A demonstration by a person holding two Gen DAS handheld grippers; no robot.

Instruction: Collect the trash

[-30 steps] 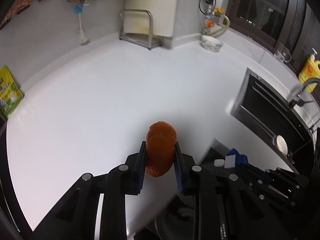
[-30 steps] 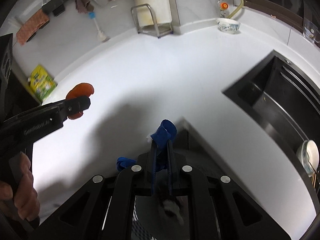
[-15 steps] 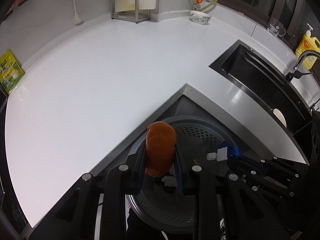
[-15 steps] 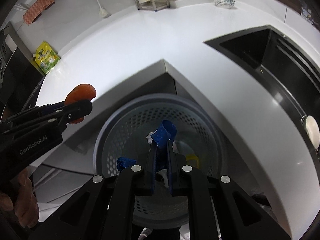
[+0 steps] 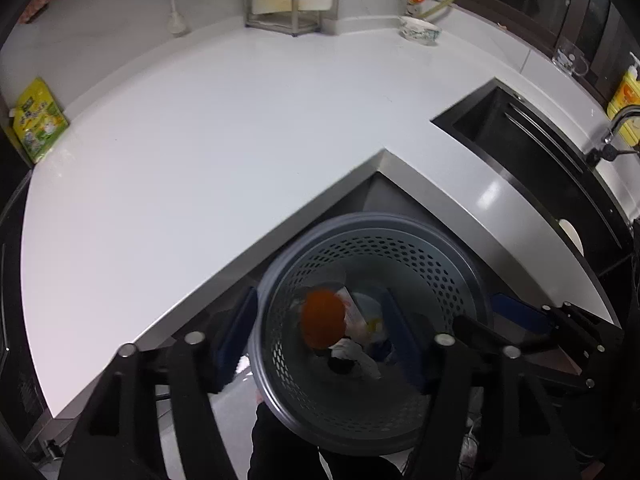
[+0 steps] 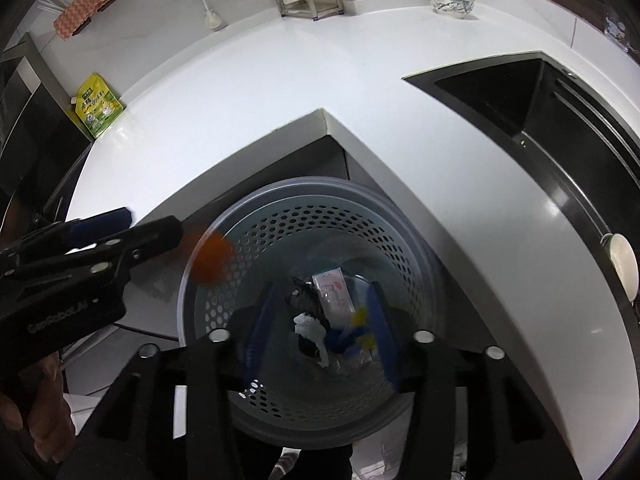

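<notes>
Trash: orange peel (image 5: 323, 318) blurred above mouth of bin (image 5: 460, 248), clear of both pads, apparently mid-drop. Blue scrap (image 6: 340, 338) low inside bin among white tissue (image 6: 310, 330), pink wrapper (image 6: 334, 292) and yellow bits.

Left gripper (image 5: 320, 340): jaws opening, pads well apart, nothing pressed between them; peel seen between the fingers but untouched. Right gripper (image 6: 320, 332): jaws opening, pads apart, nothing held; looks straight down into bin.

Bin on floor, tucked at inner corner of white counter (image 5: 200, 160); sink (image 5: 520, 152) to the right. No loose trash seen on counter; green pouch (image 5: 38, 120) far left and bowl (image 5: 420, 32) far right look like kitchen items, not litter.

Handling, judged: peel light, soft, slightly springy, curled; best pinched across its folded middle with gentle closure. Scrap and tissue near weightless, limp; liable to cling to pads, so wide release over bin centre advisable. Perforated plastic bin light, could tip if rim is knocked.
</notes>
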